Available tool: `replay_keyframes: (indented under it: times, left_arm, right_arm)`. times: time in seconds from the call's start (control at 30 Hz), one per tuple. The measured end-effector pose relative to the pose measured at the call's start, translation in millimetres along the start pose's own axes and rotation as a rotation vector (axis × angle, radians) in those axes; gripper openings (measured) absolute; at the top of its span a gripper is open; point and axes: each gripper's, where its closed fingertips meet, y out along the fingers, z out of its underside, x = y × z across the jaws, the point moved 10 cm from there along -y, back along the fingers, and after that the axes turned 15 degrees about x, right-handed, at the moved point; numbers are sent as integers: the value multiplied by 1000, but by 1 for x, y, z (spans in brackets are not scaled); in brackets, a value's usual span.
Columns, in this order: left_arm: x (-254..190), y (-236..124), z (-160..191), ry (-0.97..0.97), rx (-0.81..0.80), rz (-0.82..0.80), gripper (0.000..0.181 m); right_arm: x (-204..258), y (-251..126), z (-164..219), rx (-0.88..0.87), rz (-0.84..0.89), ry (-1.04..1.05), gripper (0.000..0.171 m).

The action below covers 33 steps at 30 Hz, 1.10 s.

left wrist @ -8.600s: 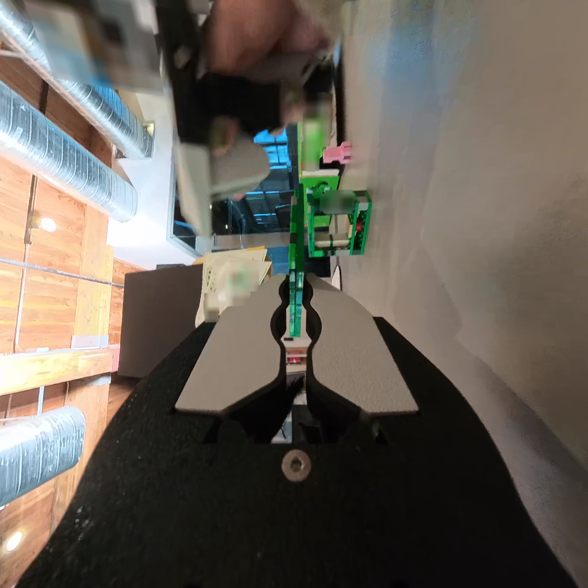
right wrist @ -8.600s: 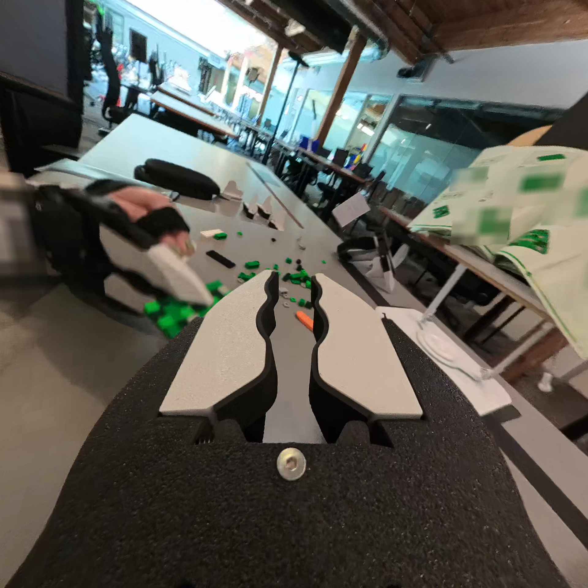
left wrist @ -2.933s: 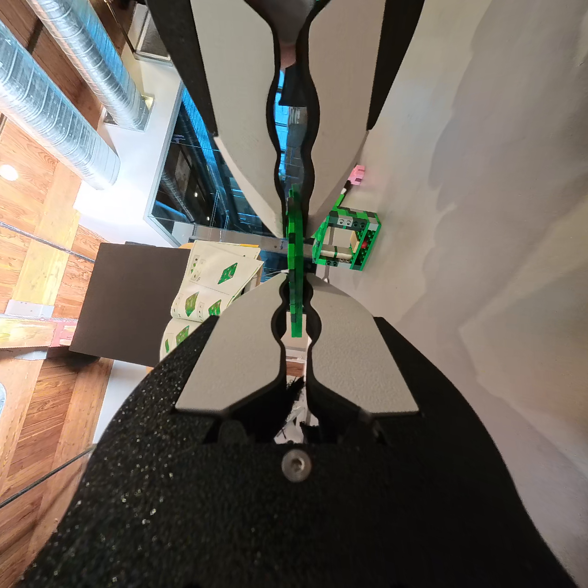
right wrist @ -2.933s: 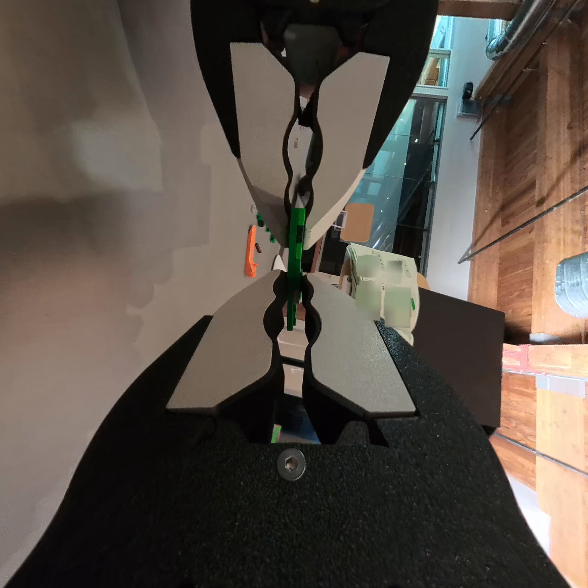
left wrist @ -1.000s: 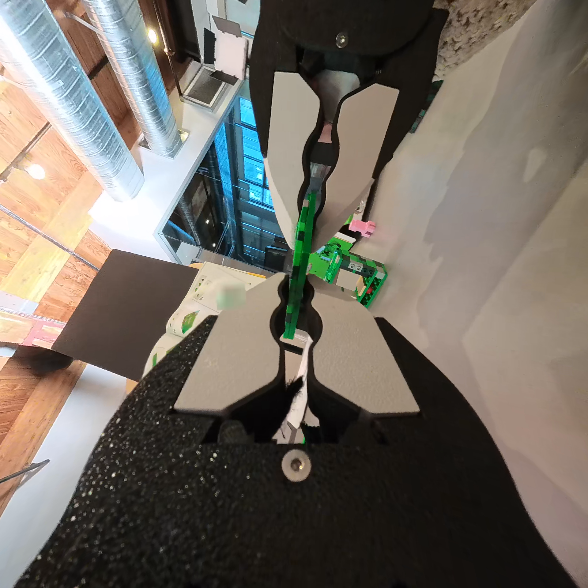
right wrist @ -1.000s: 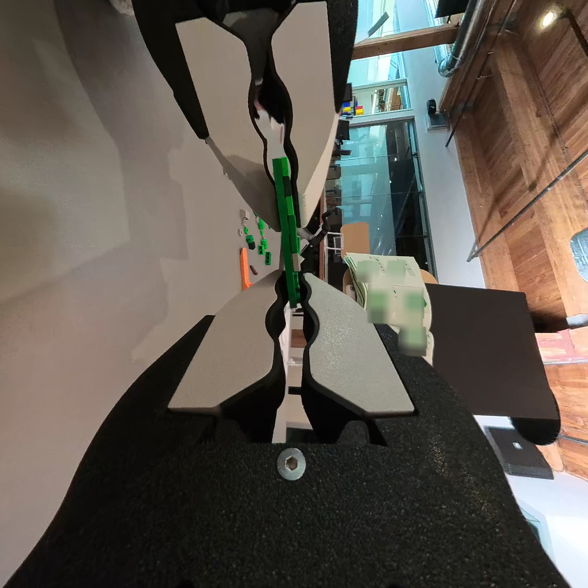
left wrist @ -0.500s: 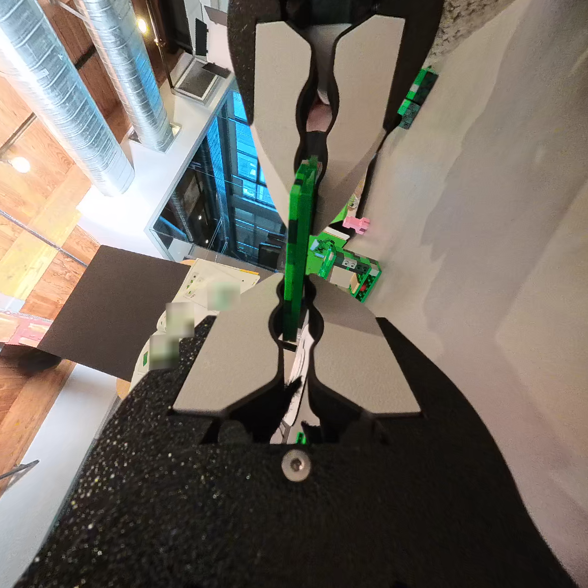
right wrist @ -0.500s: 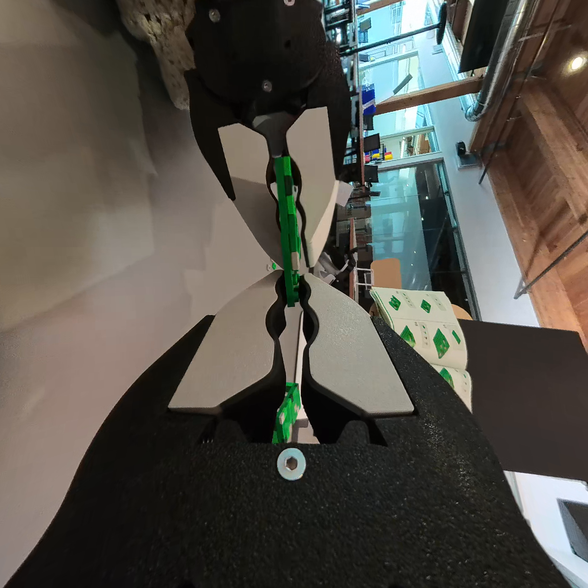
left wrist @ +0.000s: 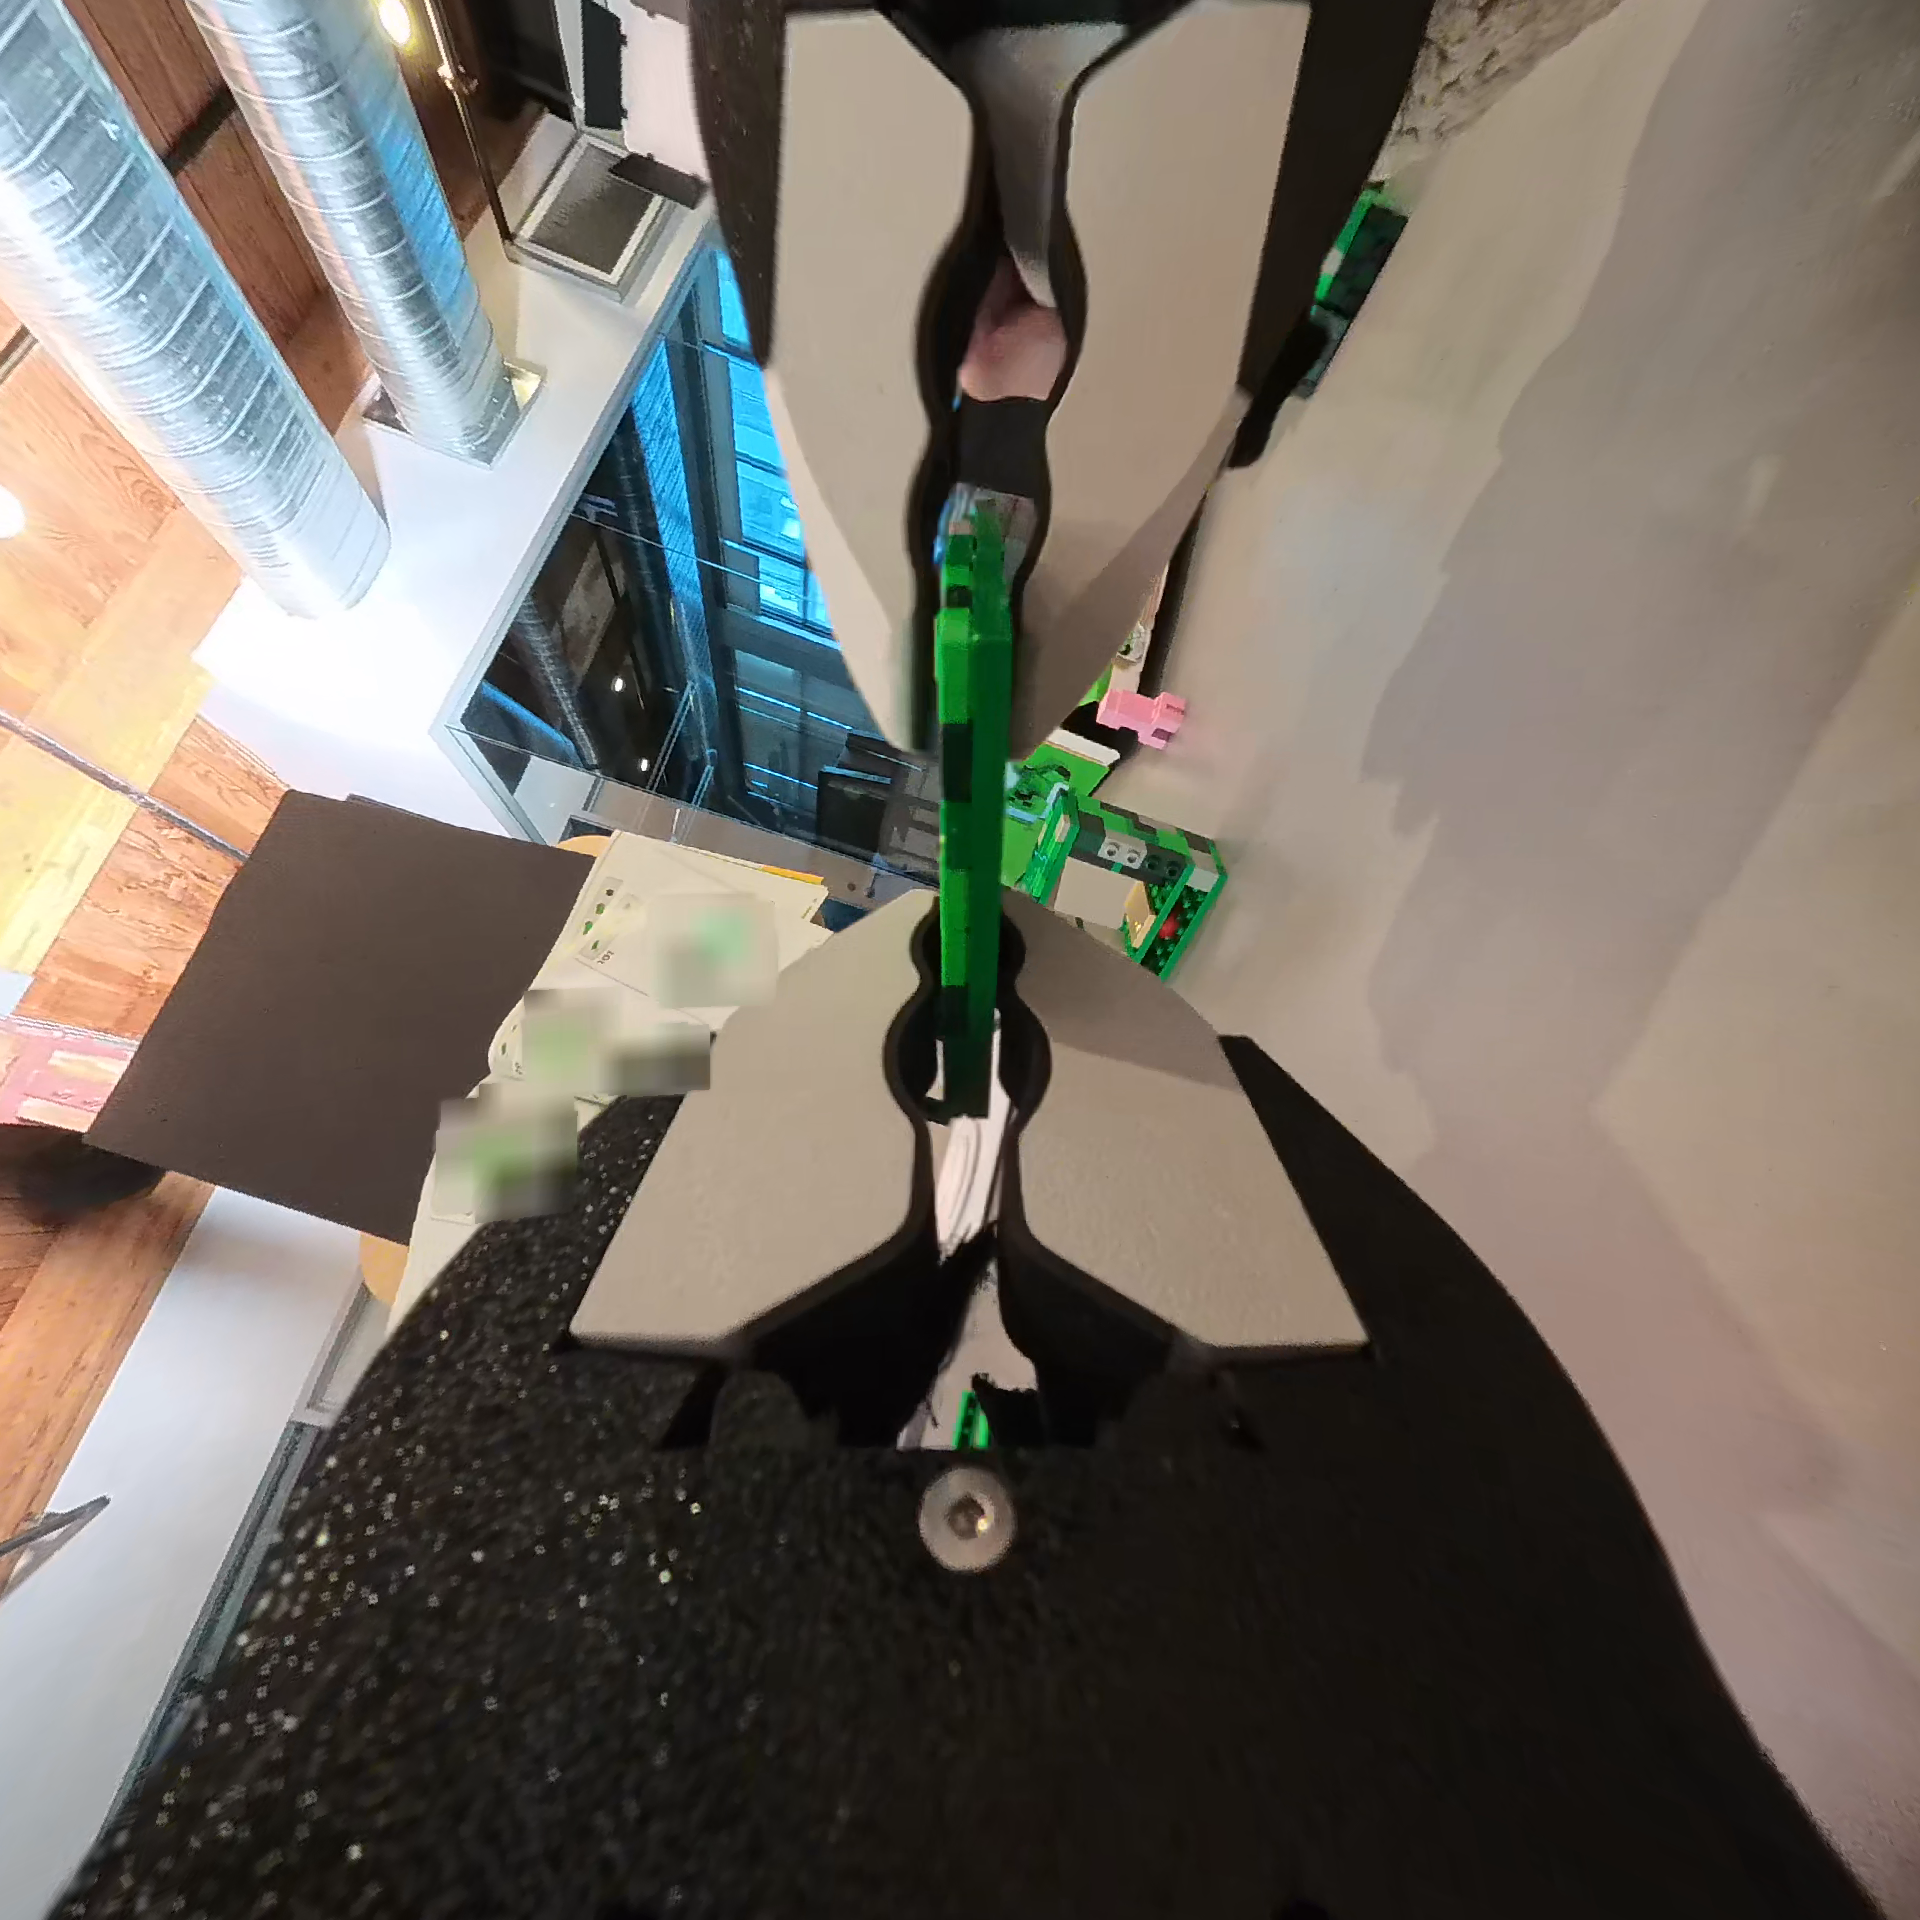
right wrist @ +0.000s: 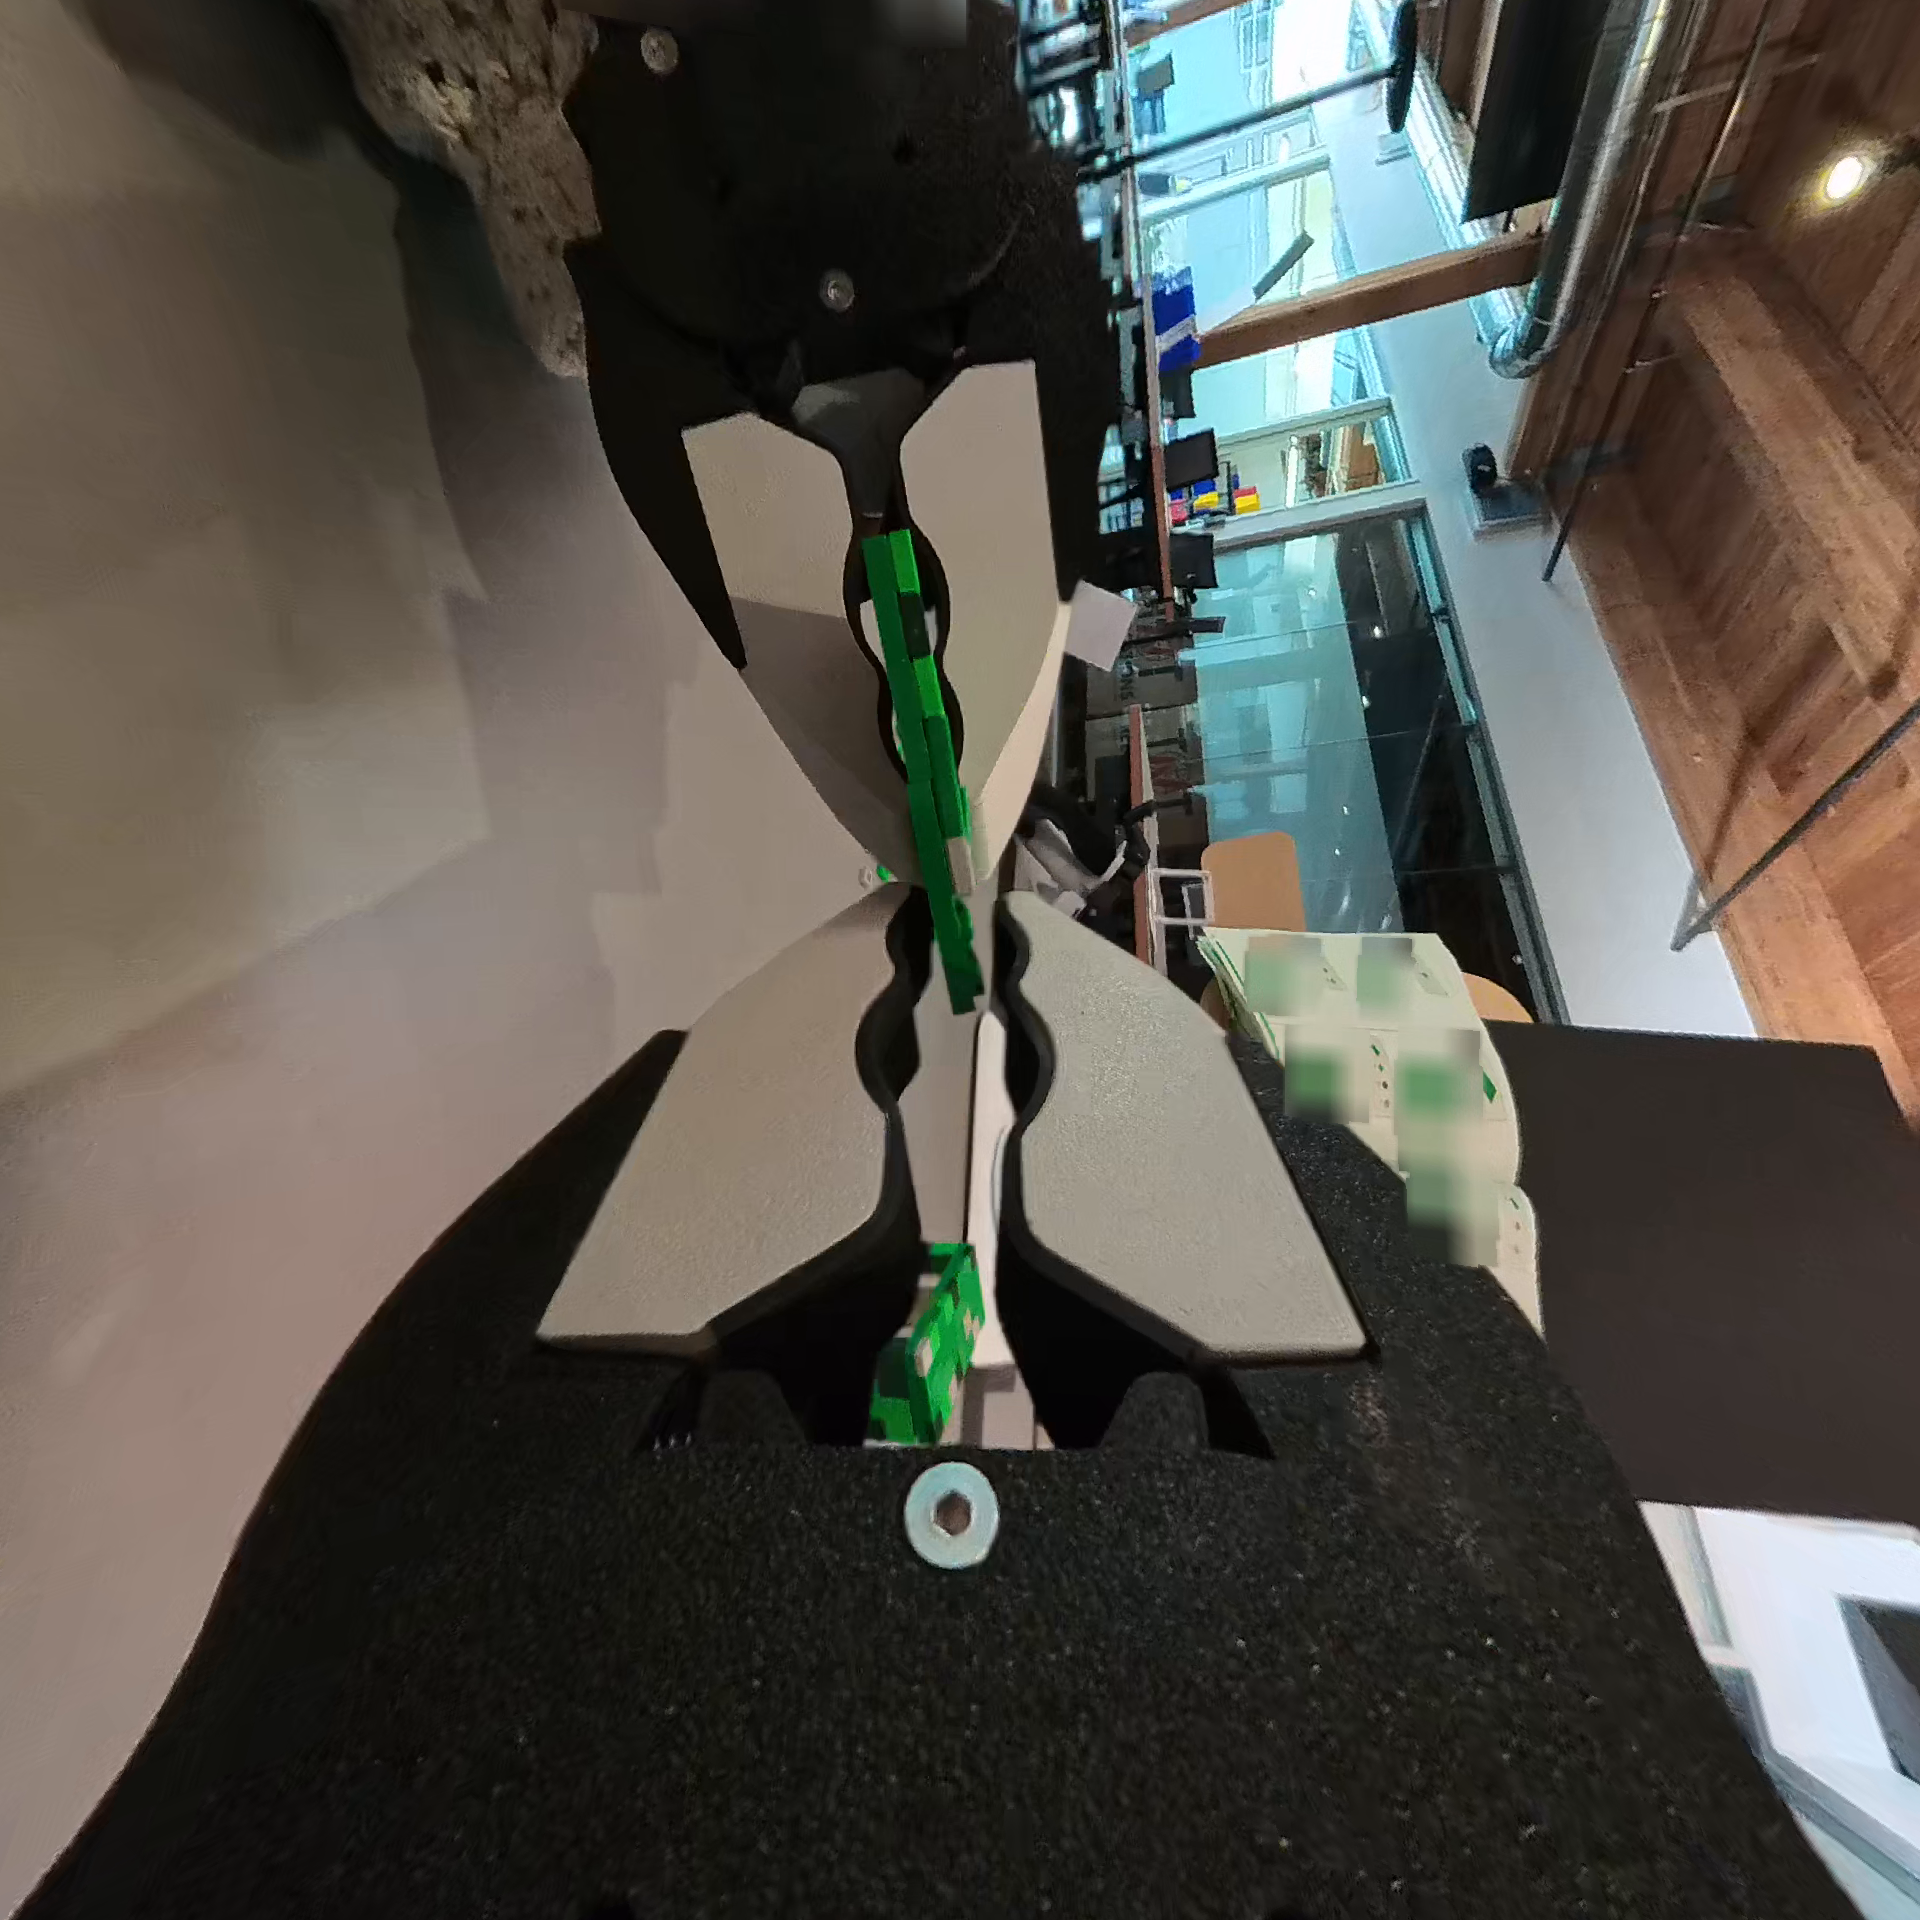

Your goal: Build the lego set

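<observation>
we hold a flat green lego plate assembly (left wrist: pixel 971 831) edge-on at mid-frame in the left wrist view, our left gripper (left wrist: pixel 966 966) closed on its lower end. our right gripper (left wrist: pixel 982 582) reaches in from the top of that frame, its fingers around the upper end. in the right wrist view our right gripper (right wrist: pixel 945 935) has a slight gap; we cannot tell if it clamps the plate (right wrist: pixel 925 748). a green lego build (left wrist: pixel 1127 883) and a pink piece (left wrist: pixel 1141 715) sit on the grey table (left wrist: pixel 1558 727), right of centre.
</observation>
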Motion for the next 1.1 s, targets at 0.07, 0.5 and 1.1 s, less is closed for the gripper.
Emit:
replay_keyframes:
  times: [0.07,0.5,1.1]
  left_arm:
    - [-1,1,2,0,9,11,6]
    - [-3,2,4,26,26,29,6]
    - [5,2,11,-154,-13,90,6]
  right_arm:
    - [-1,-4,-2,-47,-9,-3,22]
    - [1,-8,-12,-38,-66,-140,8]
    - [-10,-8,-10,-74,-68,44,31]
